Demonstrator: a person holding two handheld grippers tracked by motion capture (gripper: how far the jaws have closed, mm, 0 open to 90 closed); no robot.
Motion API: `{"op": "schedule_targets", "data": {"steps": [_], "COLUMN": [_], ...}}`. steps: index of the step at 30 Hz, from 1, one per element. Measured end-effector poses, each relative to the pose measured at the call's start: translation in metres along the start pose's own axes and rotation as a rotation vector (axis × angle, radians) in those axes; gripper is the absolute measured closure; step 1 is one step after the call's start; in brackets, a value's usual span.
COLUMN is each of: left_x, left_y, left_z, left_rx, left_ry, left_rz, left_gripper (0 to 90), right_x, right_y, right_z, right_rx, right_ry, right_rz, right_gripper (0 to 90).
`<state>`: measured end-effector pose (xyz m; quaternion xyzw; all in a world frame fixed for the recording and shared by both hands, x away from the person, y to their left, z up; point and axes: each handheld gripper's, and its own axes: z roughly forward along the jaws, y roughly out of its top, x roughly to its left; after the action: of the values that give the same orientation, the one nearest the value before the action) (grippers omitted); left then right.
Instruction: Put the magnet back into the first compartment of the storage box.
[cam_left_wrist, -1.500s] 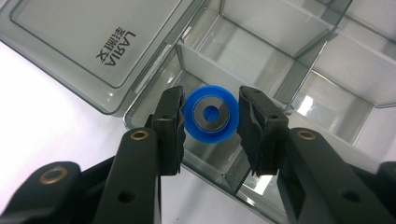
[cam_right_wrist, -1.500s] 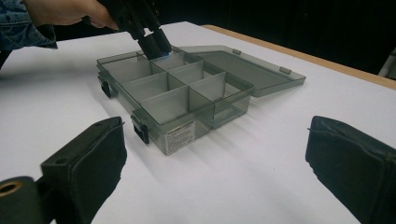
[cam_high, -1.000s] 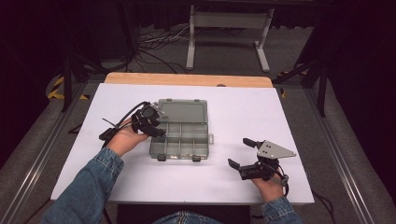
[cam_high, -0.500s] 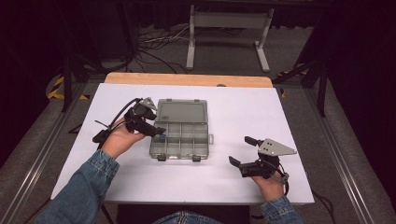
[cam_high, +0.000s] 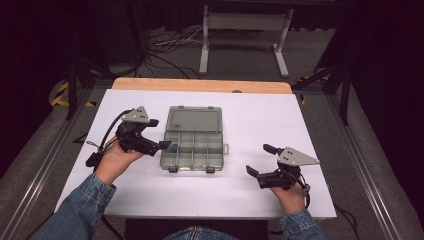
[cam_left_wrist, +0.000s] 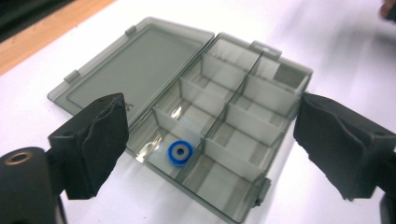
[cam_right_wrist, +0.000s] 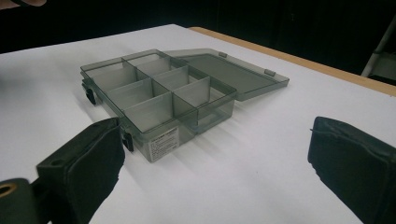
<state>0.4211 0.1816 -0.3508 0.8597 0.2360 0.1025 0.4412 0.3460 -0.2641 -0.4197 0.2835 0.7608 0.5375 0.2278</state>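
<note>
A smoky clear organiser box (cam_high: 195, 150) lies open mid-table, its lid (cam_high: 194, 120) flat on the far side. A small blue ring with a grey centre (cam_left_wrist: 180, 153) rests in the left end compartment beside the hinge; it shows as a blue dot (cam_high: 174, 147) in the high view. My left gripper (cam_high: 159, 133) hovers at the box's left end, jaws wide open and holding nothing, and its own view looks down on the compartments between them (cam_left_wrist: 210, 135). My right gripper (cam_high: 259, 160) stands open on the table right of the box, apart from it (cam_right_wrist: 219, 158).
The white tabletop (cam_high: 250, 120) has a wooden strip (cam_high: 200, 85) along its far edge. A metal stand (cam_high: 245, 30) and cables lie on the dark floor beyond. The box's latches (cam_high: 172, 169) face the near edge.
My left gripper has drawn back a little to the left from the box's left end. The right gripper has hardly moved.
</note>
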Motion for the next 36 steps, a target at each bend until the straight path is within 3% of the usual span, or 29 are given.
{"op": "schedule_targets", "data": {"steps": [5,9,15,26,33,36], "left_x": [-0.005,-0.01,-0.012,-0.019,-0.018,-0.018], "left_y": [-0.011,-0.022,-0.041,-0.08,-0.101,-0.111], "left_z": [-0.009,-0.016,-0.027,-0.043,-0.047,-0.046], "left_rx": [-0.066,-0.114,-0.219,-0.41,-0.469,-0.472], "left_ry": [0.002,0.016,0.024,0.075,0.087,0.096], "left_rz": [-0.007,0.014,-0.012,-0.014,-0.008,-0.012], "left_gripper": [3.7,2.4,0.8,0.2,0.3,0.3], "right_x": [0.0,0.0,0.0,0.002,0.003,0.003], "right_y": [0.0,0.0,0.0,0.0,0.0,-0.001], "right_z": [0.0,0.0,-0.001,-0.001,-0.002,-0.002], "right_rx": [-0.003,-0.01,-0.016,-0.034,-0.042,-0.057], "right_ry": [0.002,0.003,0.003,0.005,0.009,0.015], "right_rz": [0.002,0.0,-0.007,-0.027,-0.037,-0.032], "right_gripper": [2.7,2.5,2.1,1.8,1.6,1.2]}}
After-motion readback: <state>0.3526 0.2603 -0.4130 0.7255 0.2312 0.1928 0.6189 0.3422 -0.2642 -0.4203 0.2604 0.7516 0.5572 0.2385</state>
